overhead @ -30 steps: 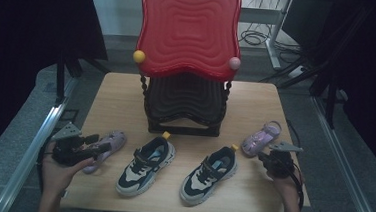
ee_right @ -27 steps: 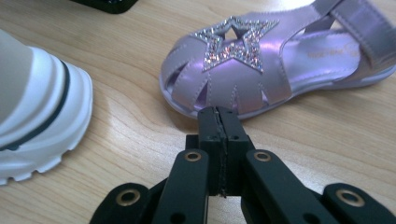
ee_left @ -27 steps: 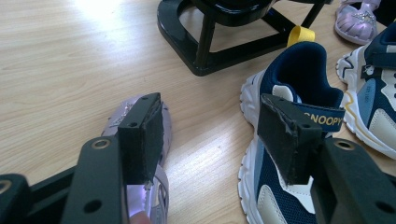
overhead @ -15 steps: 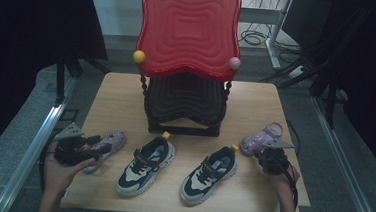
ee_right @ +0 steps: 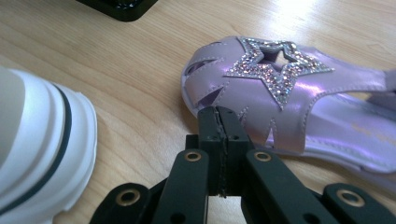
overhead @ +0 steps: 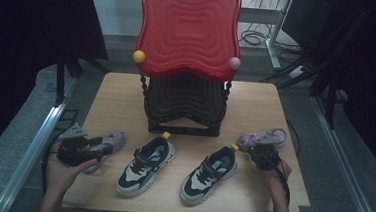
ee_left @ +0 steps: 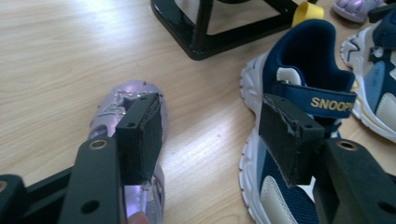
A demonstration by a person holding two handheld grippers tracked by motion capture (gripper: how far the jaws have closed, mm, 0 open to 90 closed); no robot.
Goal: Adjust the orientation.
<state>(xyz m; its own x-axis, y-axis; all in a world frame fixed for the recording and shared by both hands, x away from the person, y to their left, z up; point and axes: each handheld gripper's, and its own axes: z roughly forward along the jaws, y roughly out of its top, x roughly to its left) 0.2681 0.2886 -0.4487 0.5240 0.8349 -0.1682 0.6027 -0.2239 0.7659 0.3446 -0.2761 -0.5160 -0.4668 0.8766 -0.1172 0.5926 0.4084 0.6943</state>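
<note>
- Resting low at the near left corner of the table [overhead: 122,89], the left gripper [overhead: 93,147] has its jaws spread wide with nothing pressed between the pads; in the left gripper view one pad hangs over the left purple sandal [ee_left: 128,109] and the other over the strap of the left sneaker [ee_left: 299,140], so the hold is not yet made.
- That sandal lies just beside the left sneaker [overhead: 146,166], toe pointing away from the person, placed at the outer end of the row, probably so the open jaws can drop over it without crowding the neighbour.
- The right gripper [ee_right: 219,135] has its jaws fully shut, pad against pad, and they grip nothing.
- Its closed tip sits right at the toe edge of the right purple sandal [ee_right: 280,102], whose glitter star faces up; whether the tip touches the sole I cannot tell.
- Shut jaws held this low make a blunt point, so my reading is that the right hand [overhead: 276,172] means to nudge or line up the sandal rather than lift it.
- In the high view the right sandal [overhead: 263,139] lies crosswise beside the heel of the right sneaker [overhead: 210,173], near the right table edge.
- Both pairs sit in front of the black shoe rack [overhead: 185,106] with its red top [overhead: 189,28], a likely destination for them.
</note>
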